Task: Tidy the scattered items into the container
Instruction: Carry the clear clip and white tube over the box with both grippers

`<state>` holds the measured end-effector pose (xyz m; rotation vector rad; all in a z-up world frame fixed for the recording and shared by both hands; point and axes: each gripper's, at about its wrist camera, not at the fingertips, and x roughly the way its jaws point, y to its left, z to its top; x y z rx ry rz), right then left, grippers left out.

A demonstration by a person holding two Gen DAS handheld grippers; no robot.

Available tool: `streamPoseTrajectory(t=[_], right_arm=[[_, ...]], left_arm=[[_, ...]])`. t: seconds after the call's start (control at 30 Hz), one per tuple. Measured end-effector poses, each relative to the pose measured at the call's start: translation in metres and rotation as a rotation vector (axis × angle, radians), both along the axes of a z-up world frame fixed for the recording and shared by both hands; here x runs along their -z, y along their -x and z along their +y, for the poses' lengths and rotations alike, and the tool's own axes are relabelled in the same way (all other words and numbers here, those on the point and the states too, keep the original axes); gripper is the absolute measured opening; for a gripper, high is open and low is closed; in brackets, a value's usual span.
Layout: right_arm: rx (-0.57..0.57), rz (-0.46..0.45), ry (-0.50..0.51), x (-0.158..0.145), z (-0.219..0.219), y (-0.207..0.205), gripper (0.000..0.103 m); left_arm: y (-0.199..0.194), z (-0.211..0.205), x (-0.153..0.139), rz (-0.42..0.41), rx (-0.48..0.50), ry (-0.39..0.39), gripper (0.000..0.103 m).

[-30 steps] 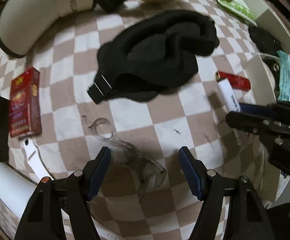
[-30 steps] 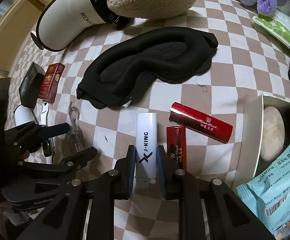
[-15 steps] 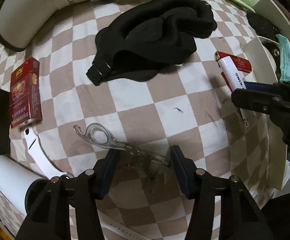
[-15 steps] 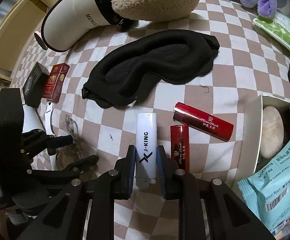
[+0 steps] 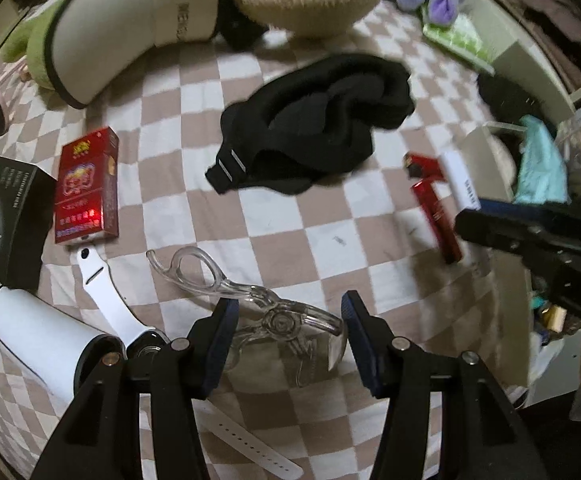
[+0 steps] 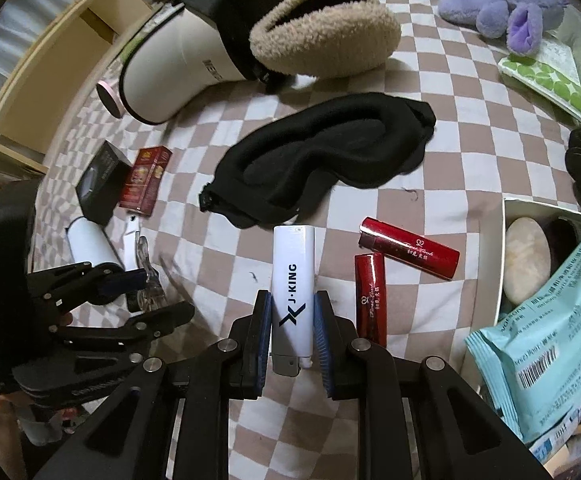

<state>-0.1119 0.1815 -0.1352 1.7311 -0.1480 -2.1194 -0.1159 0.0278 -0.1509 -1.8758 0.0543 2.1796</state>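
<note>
My right gripper [image 6: 292,322] is clamped on the white J·KING lighter [image 6: 293,288], both blue pads pressed flat against its sides with the metal head end pointing back toward the camera. My left gripper [image 5: 286,334] has just been closing and now stands at a middling width around the clear plastic clip [image 5: 266,320]; the clip's hinged body sits between the pads, its looped handle reaching out to the upper left, and the left pad looks to be against it while I cannot tell whether the right pad touches. Both tools point steeply down at the brown-and-white checked cloth [image 6: 430,152]. Just right of the white lighter lie two red lighters [image 6: 370,298], one lengthwise beside it and one angled above that. The black sleep mask [image 6: 322,152] lies farther up the cloth. The container [image 6: 504,256], a pale open box at the right edge, already holds a round beige puff [image 6: 527,266] and a light blue wipes packet [image 6: 550,340] leaning over its rim. On the left side I see a red cigarette pack [image 5: 86,186], a black box [image 5: 10,216], a white cylinder [image 5: 38,340] and a white watch strap [image 5: 106,292]. A white boot with a fleece cuff [image 6: 322,28] lies at the top, a purple plush toy [image 6: 502,4] beyond it.
</note>
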Motion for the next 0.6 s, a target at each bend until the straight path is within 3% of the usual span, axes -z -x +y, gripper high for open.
streamPoseTrajectory(t=[0.6], right_arm=[[0.107, 0.105, 0.14, -0.057, 0.041, -0.022, 0.022]], left_arm=[[-0.028, 0.005, -0.071, 0.151, -0.042, -0.138, 0.053]])
